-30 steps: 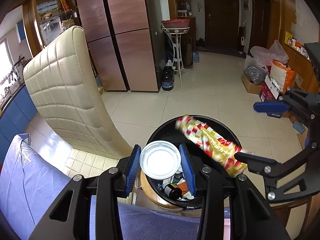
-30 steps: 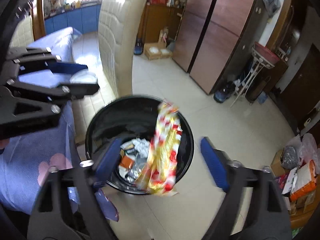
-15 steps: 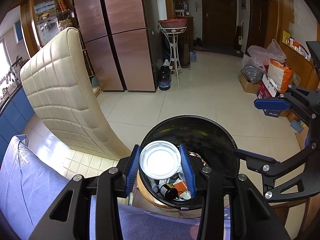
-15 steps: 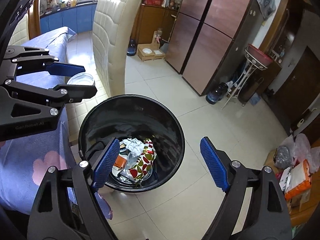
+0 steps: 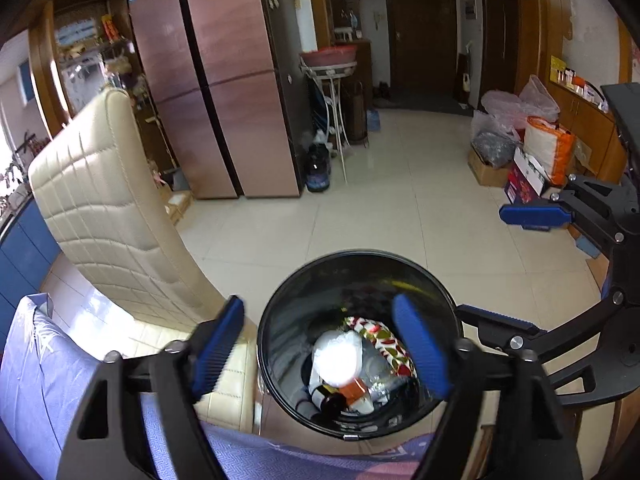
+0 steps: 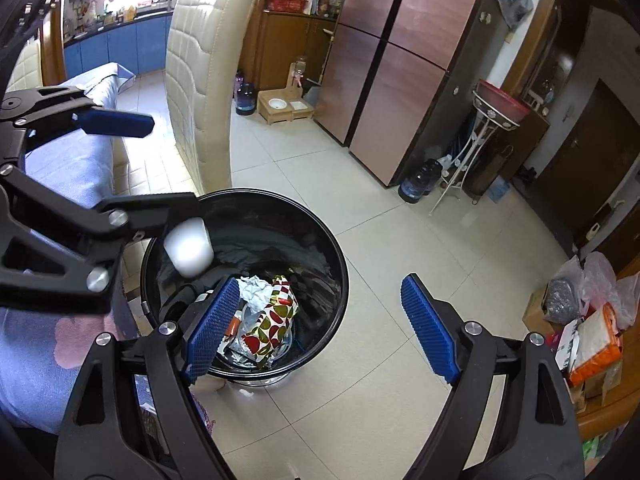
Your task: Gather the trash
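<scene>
Where blur smears it, white cup (image 5: pixel 335 360) over black bin (image 5: pixel 280 304), contents half-hidden

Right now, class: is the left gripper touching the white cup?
Apart. In the left wrist view the left gripper is wide open, and the white cup sits blurred between its fingers, clear of both, over the black bin.

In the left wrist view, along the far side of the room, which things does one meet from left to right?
Cream chair → copper-coloured fridge → white stand holding a red basin → dark door → plastic bags and boxes.
</scene>
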Motion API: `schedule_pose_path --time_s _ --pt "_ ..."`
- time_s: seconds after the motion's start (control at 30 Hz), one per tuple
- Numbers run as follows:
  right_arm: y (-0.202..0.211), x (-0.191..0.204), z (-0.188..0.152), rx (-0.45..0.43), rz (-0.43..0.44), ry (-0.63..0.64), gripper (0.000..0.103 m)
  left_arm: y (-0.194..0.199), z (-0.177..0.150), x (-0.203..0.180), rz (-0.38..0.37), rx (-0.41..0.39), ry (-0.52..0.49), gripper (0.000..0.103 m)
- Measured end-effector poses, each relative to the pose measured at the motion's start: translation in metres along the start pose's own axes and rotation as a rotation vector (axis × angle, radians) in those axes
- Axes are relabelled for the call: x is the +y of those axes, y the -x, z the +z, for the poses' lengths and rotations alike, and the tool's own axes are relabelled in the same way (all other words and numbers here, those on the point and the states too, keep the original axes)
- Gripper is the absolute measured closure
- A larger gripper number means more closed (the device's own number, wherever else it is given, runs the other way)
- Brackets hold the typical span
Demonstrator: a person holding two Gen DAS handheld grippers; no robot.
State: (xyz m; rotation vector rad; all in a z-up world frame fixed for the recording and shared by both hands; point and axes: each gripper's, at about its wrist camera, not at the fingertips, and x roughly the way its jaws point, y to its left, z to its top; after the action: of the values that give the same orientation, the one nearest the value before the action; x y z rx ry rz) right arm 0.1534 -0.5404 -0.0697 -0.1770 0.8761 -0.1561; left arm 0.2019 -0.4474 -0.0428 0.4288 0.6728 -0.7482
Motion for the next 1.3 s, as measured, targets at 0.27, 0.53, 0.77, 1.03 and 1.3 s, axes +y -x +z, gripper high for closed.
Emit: schedule_pose_path --time_s 0.27,0.53,0.77,1.03,1.3 --pt "0.001 -0.003 -0.002 -0.009 -0.007 -0.008 0.015 -0.003 0.001 0.001 0.009 0.021 0.008 0.025" --pt "0.003 -0.003 -0.001 -0.016 -0.004 -0.005 0.014 -0.003 -0.001 0.003 0.038 0.038 0.007 0.022" --pt "0.005 -0.002 0.000 -0.024 -0.004 -0.007 0.005 -0.003 -0.002 0.007 0.014 0.051 0.034 0.022" --pt "0.006 -0.002 0.002 -0.024 -0.012 -0.007 0.003 -0.003 -0.002 0.007 0.024 0.056 0.034 0.022" --pt "0.008 -0.002 0.002 -0.030 -0.007 -0.012 0.003 0.000 -0.003 0.009 0.032 0.053 0.037 0.022"
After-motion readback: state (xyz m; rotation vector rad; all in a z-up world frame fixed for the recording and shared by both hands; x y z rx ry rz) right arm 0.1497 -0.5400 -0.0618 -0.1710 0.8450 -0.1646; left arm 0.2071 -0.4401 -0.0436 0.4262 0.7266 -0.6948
